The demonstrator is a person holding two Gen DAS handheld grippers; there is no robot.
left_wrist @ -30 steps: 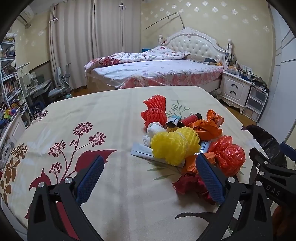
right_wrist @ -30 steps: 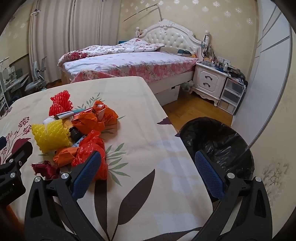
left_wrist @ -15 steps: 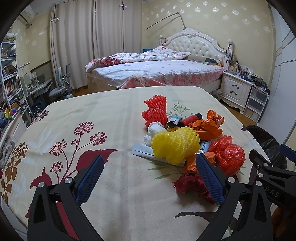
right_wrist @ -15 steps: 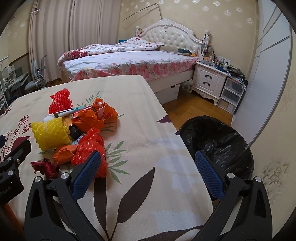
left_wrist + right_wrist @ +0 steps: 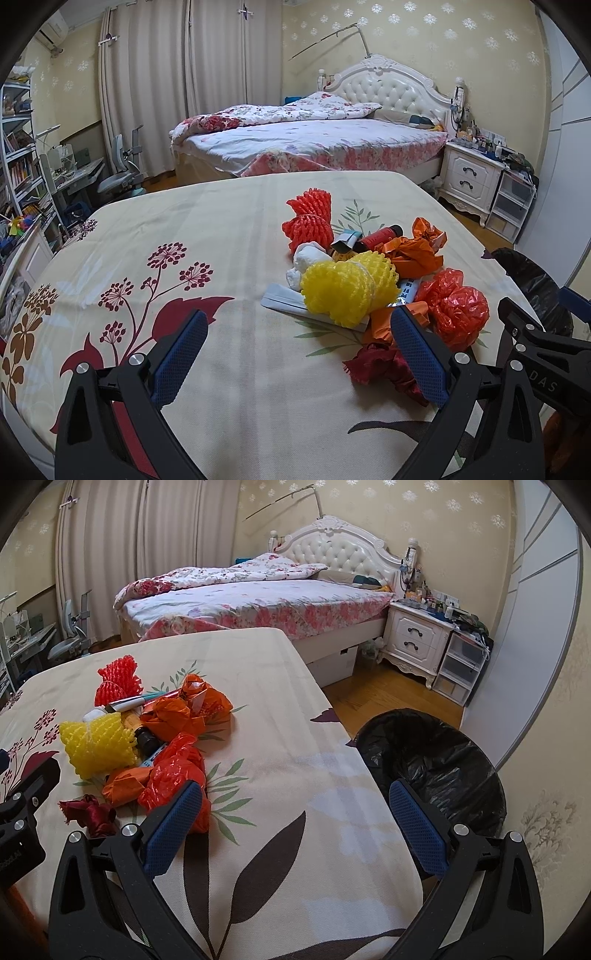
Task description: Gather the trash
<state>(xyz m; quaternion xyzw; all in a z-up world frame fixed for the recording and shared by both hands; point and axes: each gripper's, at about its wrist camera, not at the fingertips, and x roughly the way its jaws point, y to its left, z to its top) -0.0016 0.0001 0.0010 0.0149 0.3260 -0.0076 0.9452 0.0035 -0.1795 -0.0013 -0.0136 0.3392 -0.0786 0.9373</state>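
Observation:
A heap of trash lies on the cloth-covered table (image 5: pixel 221 229): yellow foam net (image 5: pixel 347 291) (image 5: pixel 98 744), red foam nets (image 5: pixel 308 221) (image 5: pixel 118 681), orange wrappers (image 5: pixel 413 253) (image 5: pixel 184 710), a crumpled red plastic bag (image 5: pixel 456 310) (image 5: pixel 175 771), a dark red scrap (image 5: pixel 380 365) (image 5: pixel 90 812), a red bottle (image 5: pixel 380 234). My left gripper (image 5: pixel 299 354) is open, low over the table just short of the heap. My right gripper (image 5: pixel 295 827) is open with nothing in it, to the right of the heap. A bin lined with a black bag (image 5: pixel 436 764) (image 5: pixel 532 280) stands beside the table's right edge.
Beyond the table stand a floral bed (image 5: pixel 314 144), a white nightstand (image 5: pixel 417 642) with plastic drawers (image 5: pixel 461 664), and wooden floor (image 5: pixel 384 698). Shelves, a desk and a grey chair (image 5: pixel 122 173) fill the left side. A grey flat packet (image 5: pixel 291 302) lies under the yellow net.
The right gripper has drifted slightly so the heap sits a little more to the right in its view. The left gripper is almost unmoved. Both stay open.

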